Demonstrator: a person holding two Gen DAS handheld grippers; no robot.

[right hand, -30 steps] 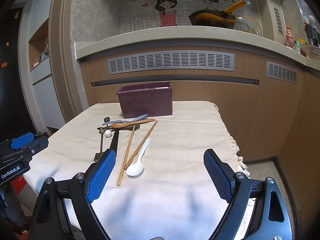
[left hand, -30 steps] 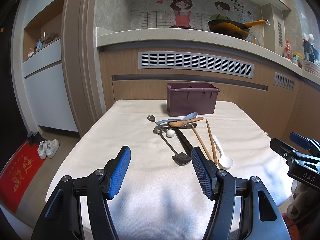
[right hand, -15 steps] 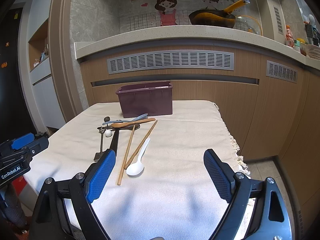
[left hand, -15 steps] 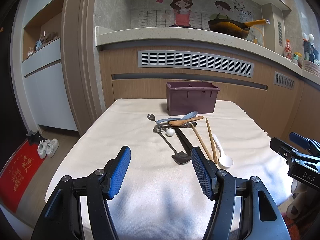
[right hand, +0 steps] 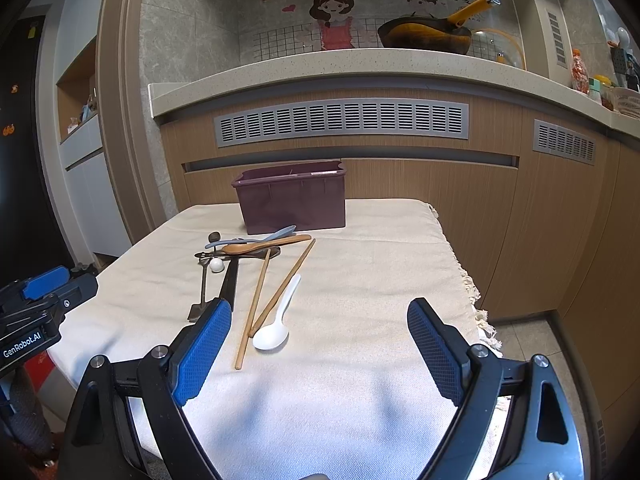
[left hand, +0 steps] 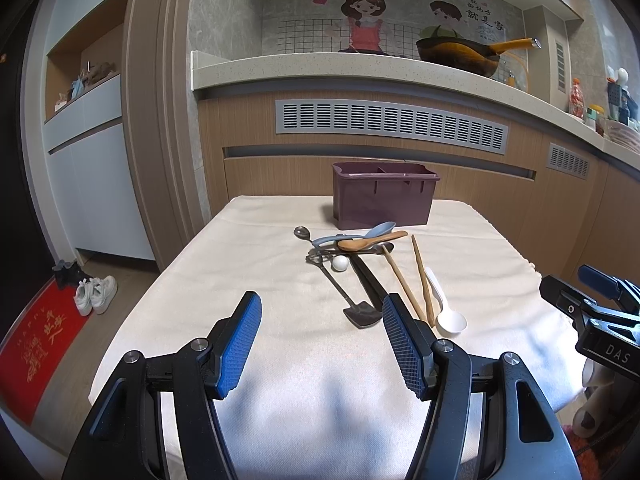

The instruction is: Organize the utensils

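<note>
A purple divided utensil box (left hand: 384, 198) (right hand: 294, 198) stands at the far side of the cloth-covered table (left hand: 248, 264). In front of it lies a pile of utensils: a wooden spoon (left hand: 370, 241) (right hand: 264, 245), a blue spoon (left hand: 380, 230), a metal spoon (left hand: 303, 233), a shovel-shaped metal spoon (left hand: 360, 314), two wooden chopsticks (left hand: 420, 276) (right hand: 280, 288) and a white plastic spoon (left hand: 444, 308) (right hand: 276, 326). My left gripper (left hand: 320, 320) is open and empty, above the near table. My right gripper (right hand: 318, 328) is open and empty, near the white spoon.
The table's right edge has a fringe (right hand: 476, 300). A wooden counter front (right hand: 400, 184) rises right behind the table, with a wok (left hand: 460, 54) on top. Shoes (left hand: 96, 294) and a red mat (left hand: 40, 336) lie on the floor at the left.
</note>
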